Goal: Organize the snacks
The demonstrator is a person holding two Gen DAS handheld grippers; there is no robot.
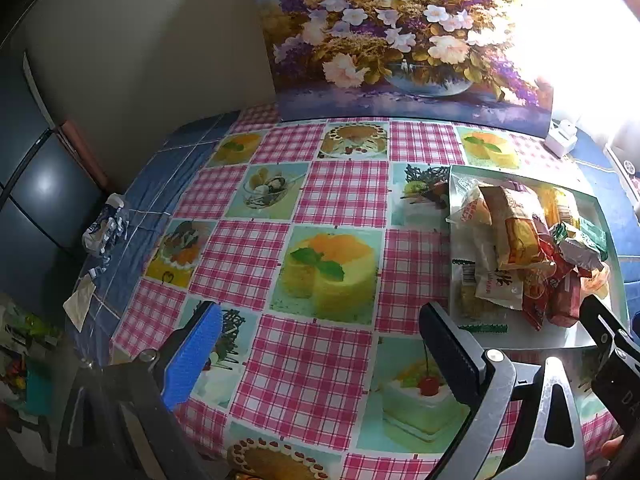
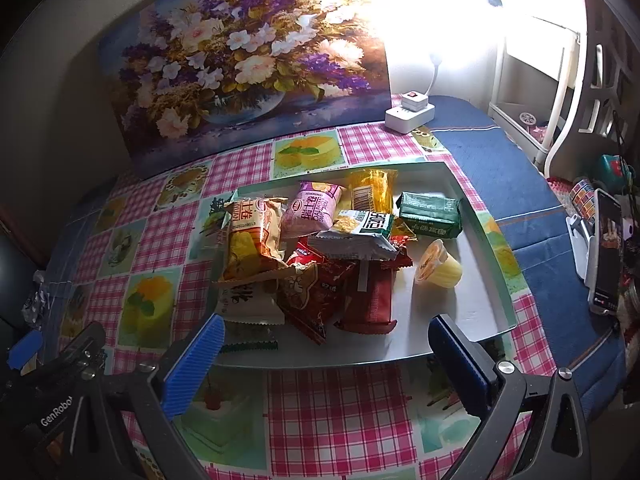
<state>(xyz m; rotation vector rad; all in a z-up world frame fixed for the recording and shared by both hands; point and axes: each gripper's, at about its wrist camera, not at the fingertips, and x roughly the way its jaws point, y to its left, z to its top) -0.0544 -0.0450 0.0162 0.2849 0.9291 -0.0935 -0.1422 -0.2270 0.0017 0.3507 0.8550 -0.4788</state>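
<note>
Blue ribbed pads face each other across a wide gap on both tools: the right gripper (image 2: 324, 344) hangs released and empty just off the tray's (image 2: 486, 304) near edge, aimed at the heap, and the left gripper (image 1: 320, 344) is likewise spread with nothing between its fingers, over bare cloth (image 1: 316, 364) to the tray's left. Past the right one, the snacks (image 2: 320, 248) sit all inside the tray, mostly piled toward its left side, packets overlapping, red ones (image 2: 370, 296) nearest, a green pack (image 2: 430, 210) and a yellow one (image 2: 370, 188) toward the far edge. A jelly cup (image 2: 438, 266) lies tipped on its side, apart on the right. Gathered so, they fit either a heap waiting to be sorted or a finished collection in the tray. Behind, a flower painting (image 2: 248, 64) leans on the wall at the table's far edge, a white plug block (image 2: 410, 112) beside it
</note>
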